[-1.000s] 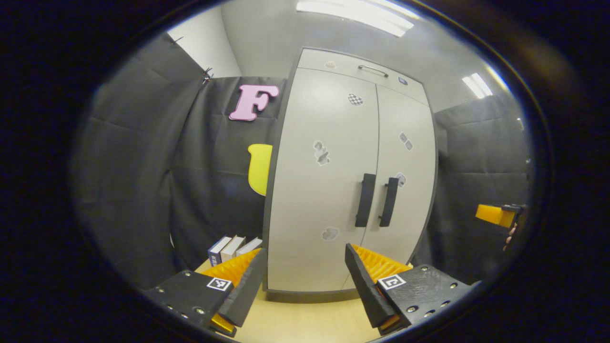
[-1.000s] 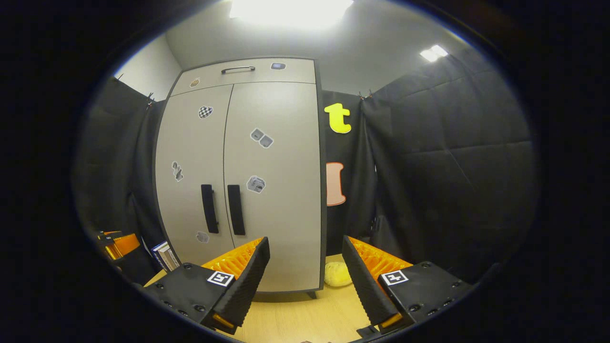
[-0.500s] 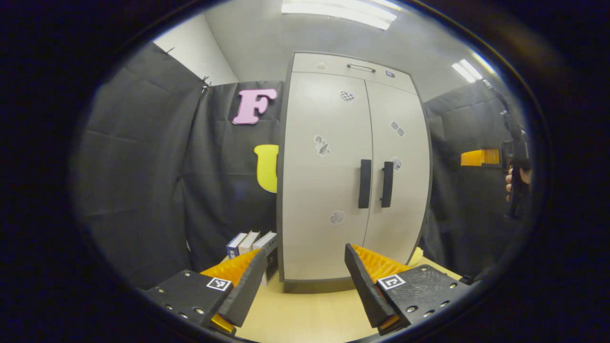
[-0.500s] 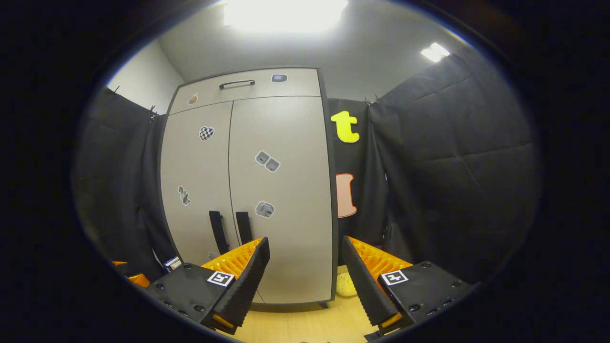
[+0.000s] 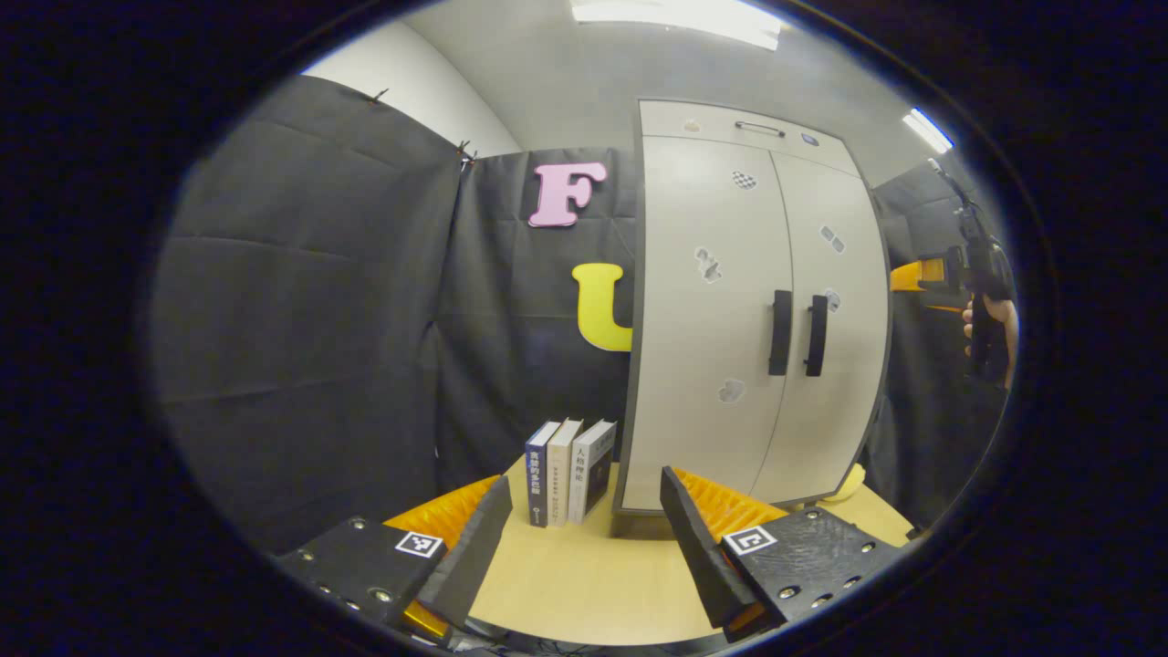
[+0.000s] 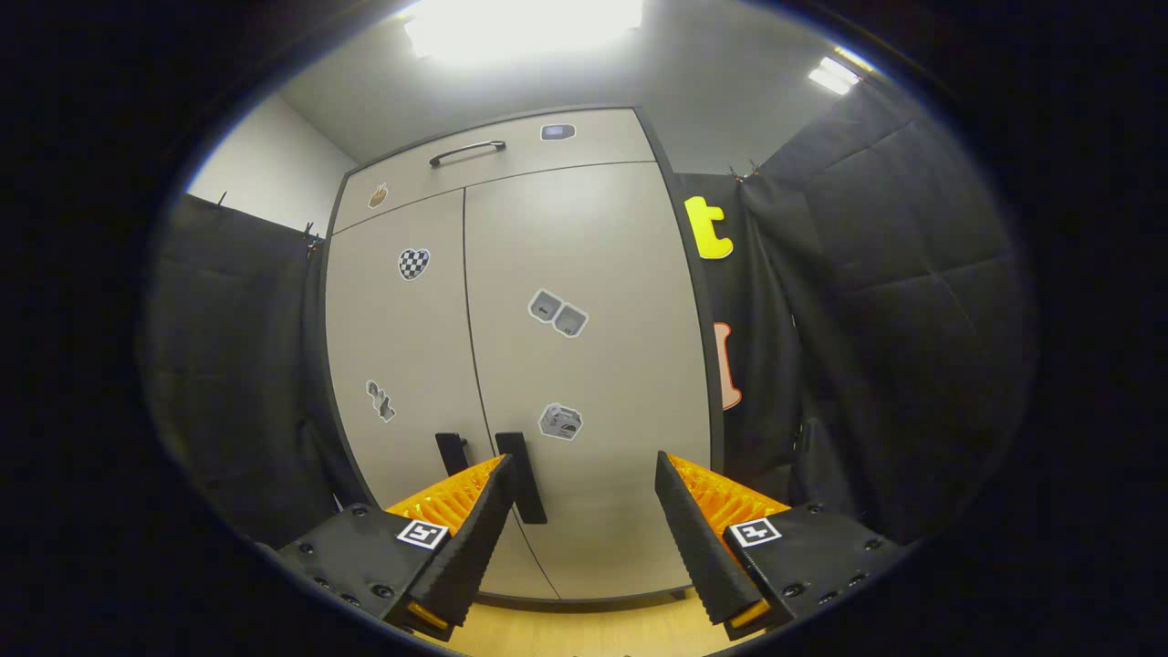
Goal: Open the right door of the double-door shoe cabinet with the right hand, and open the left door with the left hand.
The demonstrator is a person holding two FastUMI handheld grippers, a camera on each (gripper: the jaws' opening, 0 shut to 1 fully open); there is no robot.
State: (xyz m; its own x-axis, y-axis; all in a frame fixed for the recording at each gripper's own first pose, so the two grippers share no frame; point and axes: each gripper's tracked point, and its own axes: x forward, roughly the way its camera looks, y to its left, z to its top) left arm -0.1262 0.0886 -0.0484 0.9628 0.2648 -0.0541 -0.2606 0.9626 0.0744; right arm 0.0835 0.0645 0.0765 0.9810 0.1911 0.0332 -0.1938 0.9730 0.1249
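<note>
Approach step: cabinet (image 6: pixel 511 365) stands at counter's (image 5: pixel 566 584) back edge, both doors shut. Right tongs (image 6: pixel 584 511) spread, empty, close to right handle (image 6: pixel 522 474); shift left, straddle bar, then clamp. Left tongs (image 5: pixel 584 534) spread, empty, well off

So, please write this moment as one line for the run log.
doors: both closed | right gripper: open, near right handle | left gripper: open, away
</note>
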